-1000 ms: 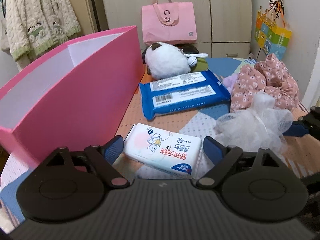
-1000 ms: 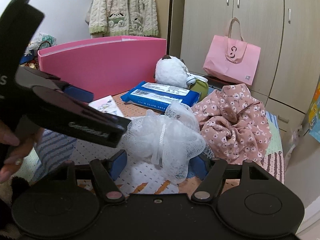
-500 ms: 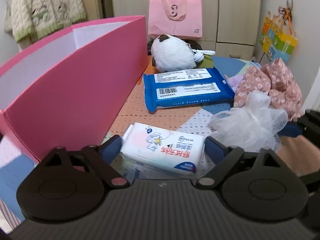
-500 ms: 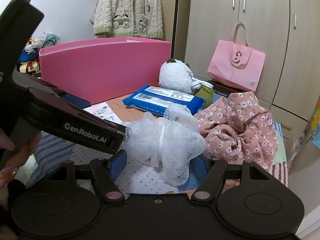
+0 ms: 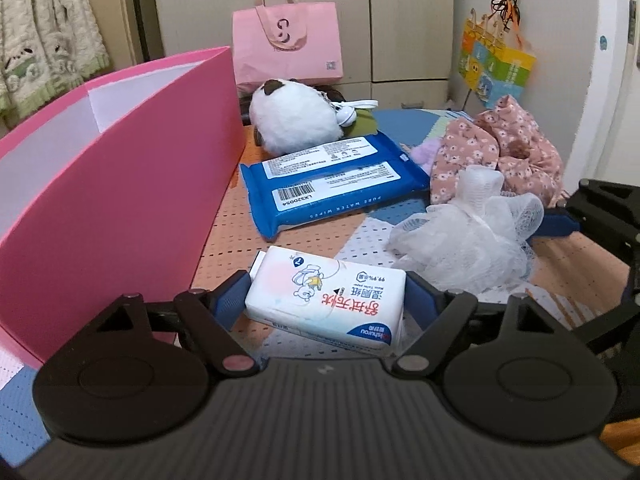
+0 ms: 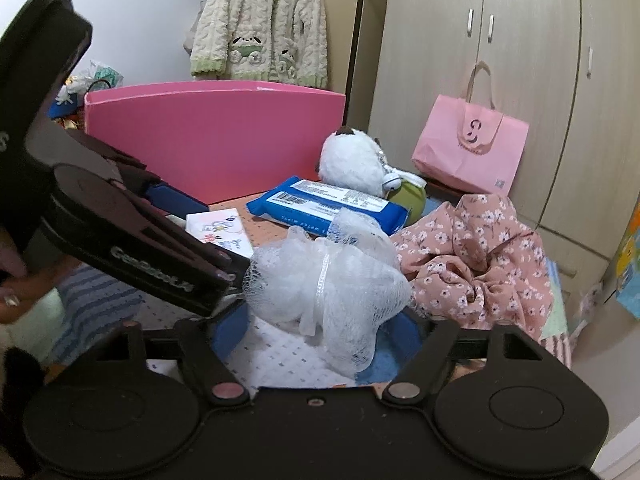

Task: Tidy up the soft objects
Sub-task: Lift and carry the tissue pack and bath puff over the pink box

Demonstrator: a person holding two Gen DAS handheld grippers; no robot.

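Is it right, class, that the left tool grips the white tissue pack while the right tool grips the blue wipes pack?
Not quite. The left tool does grip the white tissue pack, but the right tool has its fingers around the white mesh bath pouf, not the blue wipes pack, which lies untouched on the mat further back. The right wrist view shows this.

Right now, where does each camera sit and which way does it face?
Left wrist: on the left hand-held gripper, facing the tissue pack between its fingers, pink box to its left.
Right wrist: on the right hand-held gripper, facing the mesh puff; the left hand-held gripper crosses its left side.
Shared: puff, tissue pack, blue wipes, box.
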